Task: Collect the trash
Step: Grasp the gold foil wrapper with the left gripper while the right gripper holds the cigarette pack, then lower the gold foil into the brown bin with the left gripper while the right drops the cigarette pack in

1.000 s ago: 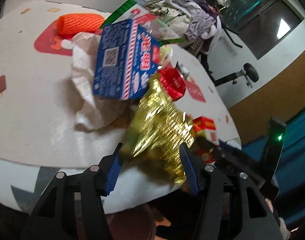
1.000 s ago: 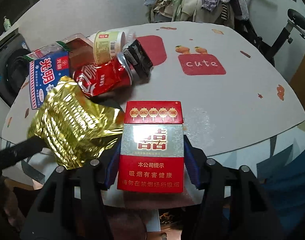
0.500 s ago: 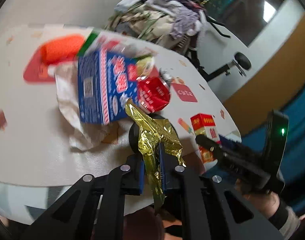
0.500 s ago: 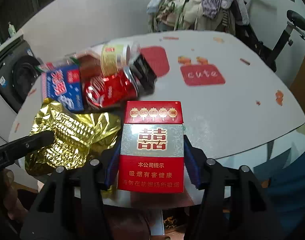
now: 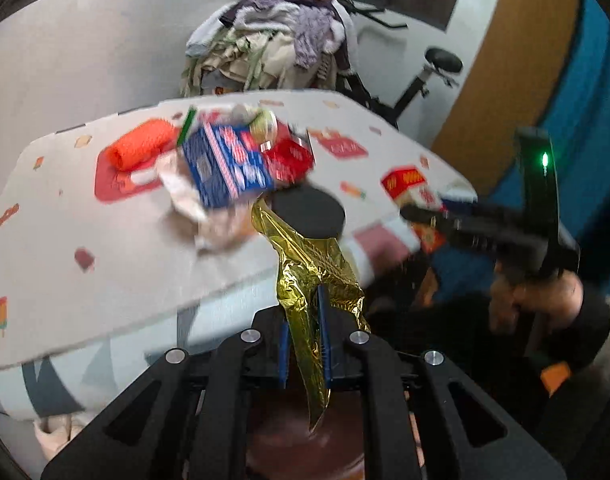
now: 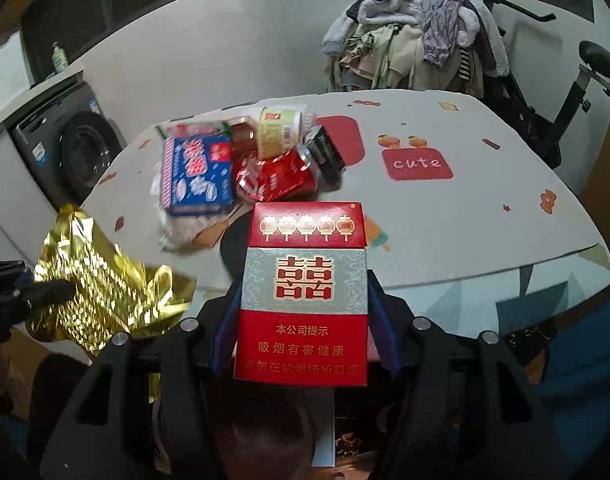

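Left wrist view: left gripper [image 5: 303,334], lower centre, is clenched on a crumpled gold foil wrapper [image 5: 305,264]; the foil rises between the blue pads and hangs below them, off the table [image 5: 65,216] edge. Right wrist view: the foil sits at left-centre. Right gripper [image 6: 303,320], lower centre, clamps a red-and-grey cigarette pack [image 6: 303,292], upright, lid shut, printed face towards the camera, in front of the table's near edge.
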Motion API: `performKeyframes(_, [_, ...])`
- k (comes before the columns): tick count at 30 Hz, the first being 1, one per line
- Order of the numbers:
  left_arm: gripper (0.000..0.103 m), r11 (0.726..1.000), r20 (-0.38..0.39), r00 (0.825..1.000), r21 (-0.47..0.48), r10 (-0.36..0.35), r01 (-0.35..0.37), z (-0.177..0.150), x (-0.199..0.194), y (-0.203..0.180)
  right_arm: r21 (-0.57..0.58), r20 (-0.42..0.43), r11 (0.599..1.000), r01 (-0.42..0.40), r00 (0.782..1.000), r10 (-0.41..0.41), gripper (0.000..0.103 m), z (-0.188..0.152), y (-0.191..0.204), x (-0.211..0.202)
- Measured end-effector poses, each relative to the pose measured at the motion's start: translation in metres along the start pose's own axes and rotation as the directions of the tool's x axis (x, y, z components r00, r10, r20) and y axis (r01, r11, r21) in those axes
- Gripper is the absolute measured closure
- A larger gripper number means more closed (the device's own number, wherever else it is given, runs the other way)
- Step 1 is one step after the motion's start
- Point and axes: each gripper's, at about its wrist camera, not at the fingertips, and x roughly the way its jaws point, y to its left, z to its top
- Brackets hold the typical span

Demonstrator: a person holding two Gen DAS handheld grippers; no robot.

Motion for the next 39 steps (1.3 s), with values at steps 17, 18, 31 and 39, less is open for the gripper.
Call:
performKeyframes(17, [0.089, 0.990, -0.205, 0.976, 0.138, 0.071, -0.043, -0.089, 0.070, -0.012, -0.032, -0.055, 0.999, -0.024, 0.998, 0.023, 0.045, -0.054, 0.012, 0.008])
performKeyframes(18, [0.089, 0.990, -0.200, 0.978, 0.135, 0.061, -0.035, -0.089, 0.073, -0.011, -0.034, -0.058, 0.999, -0.025, 0.998, 0.023, 0.045, -0.056, 0.012, 0.010])
performKeyframes(31, [0.019, 0.999, 0.084, 0.996, 0.012, 0.040, -0.041, -0.081, 0.013, 0.005, -0.077, -0.095, 0.993, -0.088, 0.992, 0.081, 0.045, -0.071, 0.034, 0.024])
performKeyframes(39, [0.013, 0.989, 0.237, 0.961, -0.029, 0.145, -0.143, -0.091, -0.030, 0.013, -0.131, -0.117, 0.982, -0.137, 0.986, 0.122, 0.045, -0.080, 0.058, 0.024])
